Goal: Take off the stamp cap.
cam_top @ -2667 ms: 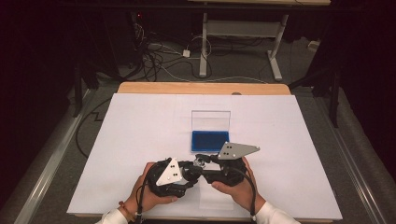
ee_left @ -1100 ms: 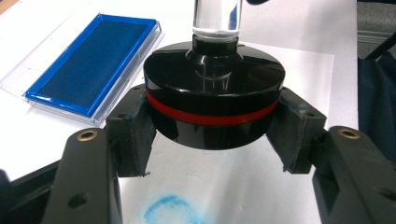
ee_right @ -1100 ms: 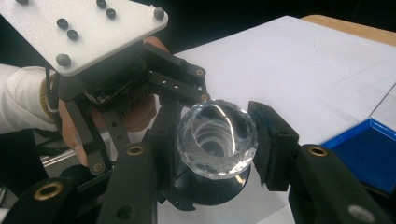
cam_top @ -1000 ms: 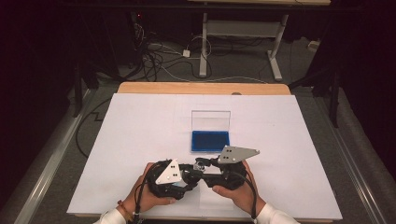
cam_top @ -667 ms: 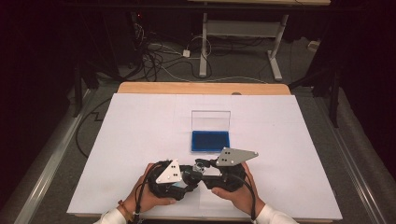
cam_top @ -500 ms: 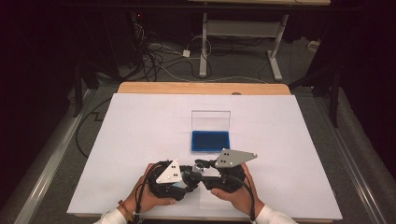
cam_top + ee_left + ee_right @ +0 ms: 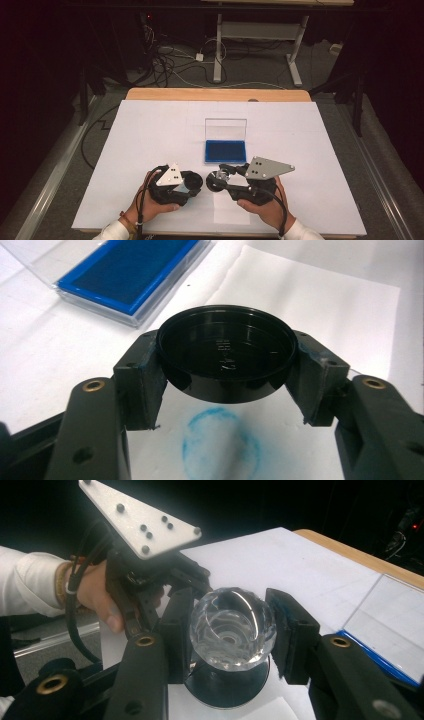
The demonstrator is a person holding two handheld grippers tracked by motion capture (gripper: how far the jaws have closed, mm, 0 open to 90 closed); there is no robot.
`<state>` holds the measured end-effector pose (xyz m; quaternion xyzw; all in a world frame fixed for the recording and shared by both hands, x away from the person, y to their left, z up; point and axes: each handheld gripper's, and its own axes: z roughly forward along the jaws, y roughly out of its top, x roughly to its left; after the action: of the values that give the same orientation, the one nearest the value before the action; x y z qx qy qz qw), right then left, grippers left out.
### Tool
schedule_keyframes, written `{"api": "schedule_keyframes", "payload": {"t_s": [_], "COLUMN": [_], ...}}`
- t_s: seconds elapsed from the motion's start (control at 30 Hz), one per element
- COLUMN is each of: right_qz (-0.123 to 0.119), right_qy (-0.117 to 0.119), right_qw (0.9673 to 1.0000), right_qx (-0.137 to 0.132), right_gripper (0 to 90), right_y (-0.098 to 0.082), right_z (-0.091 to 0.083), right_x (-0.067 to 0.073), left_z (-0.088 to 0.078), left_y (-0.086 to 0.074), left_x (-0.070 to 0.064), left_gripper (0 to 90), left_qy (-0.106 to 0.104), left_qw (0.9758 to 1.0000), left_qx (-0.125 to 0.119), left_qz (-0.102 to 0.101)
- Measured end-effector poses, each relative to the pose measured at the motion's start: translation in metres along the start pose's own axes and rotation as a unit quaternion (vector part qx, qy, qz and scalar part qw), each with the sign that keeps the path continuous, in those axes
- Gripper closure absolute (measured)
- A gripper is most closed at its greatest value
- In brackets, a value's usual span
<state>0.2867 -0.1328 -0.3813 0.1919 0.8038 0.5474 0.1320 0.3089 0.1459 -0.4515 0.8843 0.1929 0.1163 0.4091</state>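
While both forearms rest at the near edge of the worktop (image 7: 150, 120), the left hand-held gripper (image 7: 225, 390) clamps a black round cap (image 7: 225, 360) between its jaws, just above a faint blue ring print (image 7: 220, 447) on a paper sheet (image 7: 320, 305). Beyond it lies a blue ink pad (image 7: 132, 270) in a clear case. Just beside it, the right hand-held gripper (image 7: 230, 630) grips a clear faceted knob (image 7: 231, 627) on a dark round base (image 7: 225, 687).
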Motion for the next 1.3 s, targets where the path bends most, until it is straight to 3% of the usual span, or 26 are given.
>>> {"api": "schedule_keyframes", "payload": {"t_s": [0.3, 0.63, 0.9, 1.3], "right_qz": [0.007, 0.007, 0.018, 0.015], "right_qy": [-0.016, -0.029, -0.036, -0.064], "right_qw": [0.9998, 0.9995, 0.9989, 0.9972], "right_qx": [0.006, 0.015, 0.024, 0.036], "right_gripper": [57.3, 57.3, 57.3, 57.3], "right_y": [-0.002, -0.002, -0.007, -0.013], "right_z": [-0.009, -0.014, -0.020, -0.031], "right_x": [-0.008, -0.013, -0.021, -0.029], "left_z": [-0.009, -0.022, -0.039, -0.055], "left_y": [-0.004, -0.012, -0.019, -0.036], "left_x": [0.004, 0.006, 0.008, 0.005], "left_gripper": [36.5, 36.4, 36.4, 36.4], "left_qy": [0.015, 0.042, 0.056, 0.068], "left_qw": [0.9999, 0.9989, 0.9983, 0.9976], "left_qx": [-0.002, 0.013, 0.006, 0.008], "left_qz": [0.005, 0.018, 0.017, 0.007]}}
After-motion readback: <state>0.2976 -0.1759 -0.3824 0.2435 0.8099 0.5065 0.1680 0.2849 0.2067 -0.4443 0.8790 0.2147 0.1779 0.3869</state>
